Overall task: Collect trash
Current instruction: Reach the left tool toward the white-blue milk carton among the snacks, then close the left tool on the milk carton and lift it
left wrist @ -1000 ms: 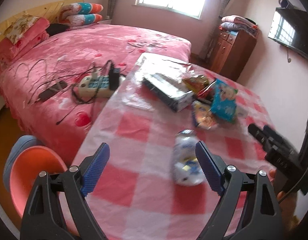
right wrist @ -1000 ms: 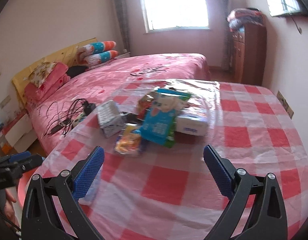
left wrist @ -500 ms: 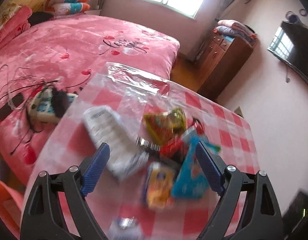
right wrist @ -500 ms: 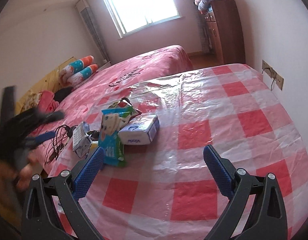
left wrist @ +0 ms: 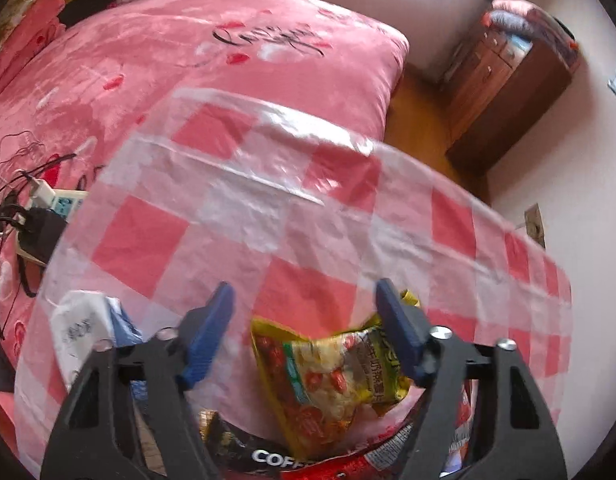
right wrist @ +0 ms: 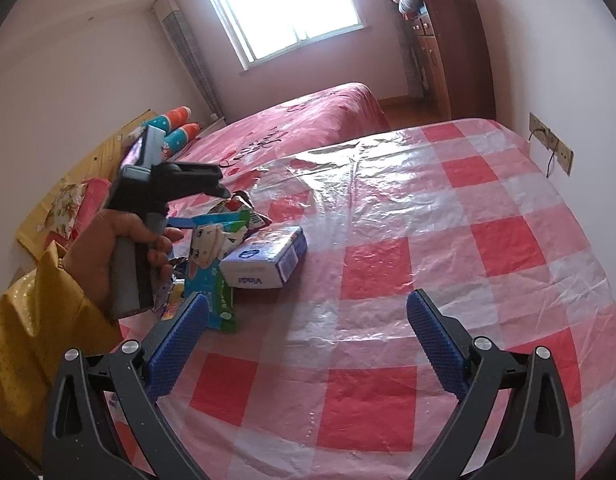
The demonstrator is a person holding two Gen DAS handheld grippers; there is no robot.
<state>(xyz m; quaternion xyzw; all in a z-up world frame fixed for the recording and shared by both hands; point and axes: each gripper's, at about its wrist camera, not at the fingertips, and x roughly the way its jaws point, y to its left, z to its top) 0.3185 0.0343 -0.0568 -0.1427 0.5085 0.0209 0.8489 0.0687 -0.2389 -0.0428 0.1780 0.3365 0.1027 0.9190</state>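
Closing in on the yellow snack wrapper (left wrist: 332,376) is the step in hand: the left gripper (left wrist: 304,312) hangs over it, jaws half spread and just narrowed, one pad seemingly touching it, not yet pinching. The right gripper (right wrist: 306,320) waits wide open beside the pile on the bench (right wrist: 468,240) (nothing between its jaws). Next the left jaws should sink onto the wrapper and shut, judging by this

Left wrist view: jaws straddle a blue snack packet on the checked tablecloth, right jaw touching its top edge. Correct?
Not blue. In the left wrist view the packet between the left gripper jaws is yellow-green with red print. It does lie on the checked tablecloth, right jaw at its top edge.
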